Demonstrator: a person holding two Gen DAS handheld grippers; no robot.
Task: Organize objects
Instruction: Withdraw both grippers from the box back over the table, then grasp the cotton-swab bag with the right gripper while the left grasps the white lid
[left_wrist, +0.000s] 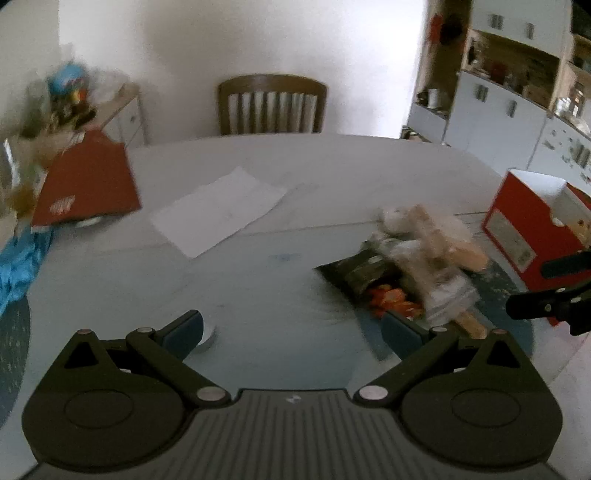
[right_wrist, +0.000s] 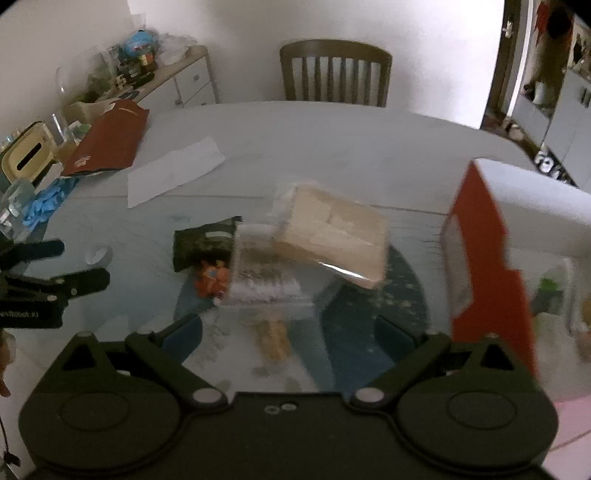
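A blurred pile lies on the table: a clear bag of beige blocks (right_wrist: 332, 236), a dark snack packet (right_wrist: 205, 247), an orange toy (right_wrist: 212, 280) and a clear printed bag (right_wrist: 258, 273). The same pile shows in the left wrist view, with the beige bag (left_wrist: 432, 236), dark packet (left_wrist: 354, 269) and orange toy (left_wrist: 391, 301). An open red box (right_wrist: 484, 251) stands to the right, also in the left wrist view (left_wrist: 517, 229). My right gripper (right_wrist: 288, 334) is open just in front of the pile. My left gripper (left_wrist: 291, 330) is open and empty, left of the pile.
A white paper sheet (left_wrist: 218, 210) and a red pouch (left_wrist: 88, 181) lie further back left. Blue gloves (right_wrist: 42, 206) and clutter line the left edge. A small white lid (right_wrist: 98, 254) lies on the table. A wooden chair (left_wrist: 271, 103) stands behind the table (left_wrist: 332, 166).
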